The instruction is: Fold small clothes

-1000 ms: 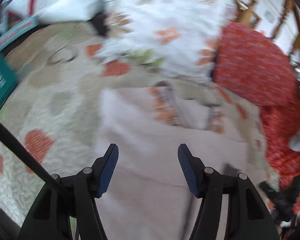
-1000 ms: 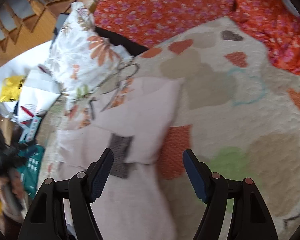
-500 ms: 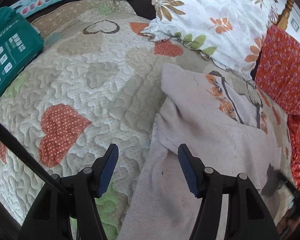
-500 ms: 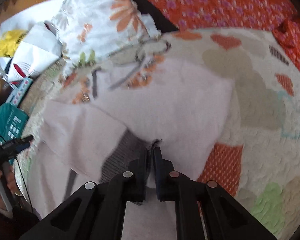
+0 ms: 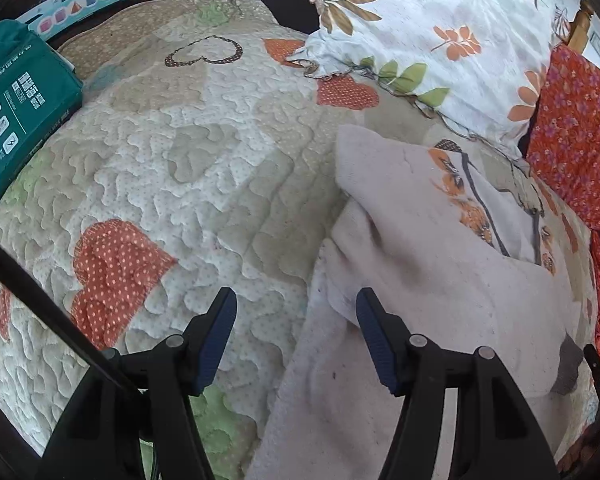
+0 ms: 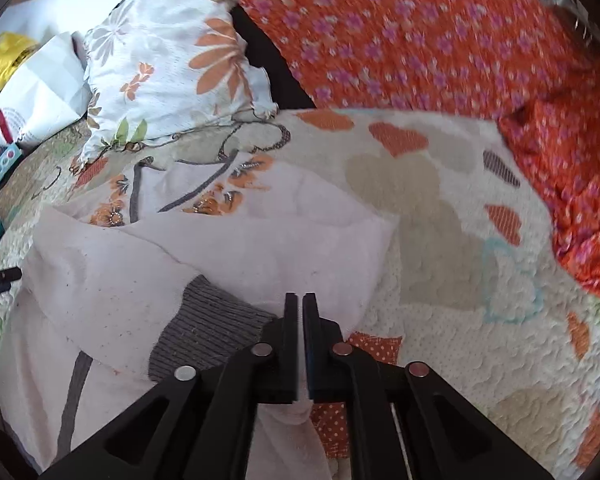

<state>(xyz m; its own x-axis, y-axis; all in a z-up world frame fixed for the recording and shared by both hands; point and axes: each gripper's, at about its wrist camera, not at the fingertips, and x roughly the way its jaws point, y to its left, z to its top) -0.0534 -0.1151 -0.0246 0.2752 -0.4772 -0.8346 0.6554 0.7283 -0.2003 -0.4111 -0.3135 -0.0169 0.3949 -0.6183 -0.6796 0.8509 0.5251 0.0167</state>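
Since a second ago the right claw (image 6: 302,300) has swung in from hovering wide over the bed and pinched down on the pale pink knit garment with a grey ribbed cuff and orange flower print (image 6: 228,256); its jaws now stand nearly together with a thin fold of the pink cloth caught between them, and they are easing slightly apart at this moment. Over the same time the left claw (image 5: 296,308) has dropped from above the middle of the garment to its left edge, with the blur gone from its view. Its jaws stand at a middling width and hold nothing: the left blue pad (image 5: 216,336) hangs over the cream quilted bedspread with orange dotted hearts (image 5: 172,184), while the right pad sits just at the folded pink edge of the garment (image 5: 420,264); whether it touches the cloth cannot be told. That garment lies partly folded on the bedspread, one layer turned over another, its grey cuff just left of the right claw. Beyond it rest a white pillow printed with orange and green leaves (image 5: 432,32) and an orange floral blanket (image 6: 420,40). A teal box (image 5: 16,108) sits at the bed's left edge.
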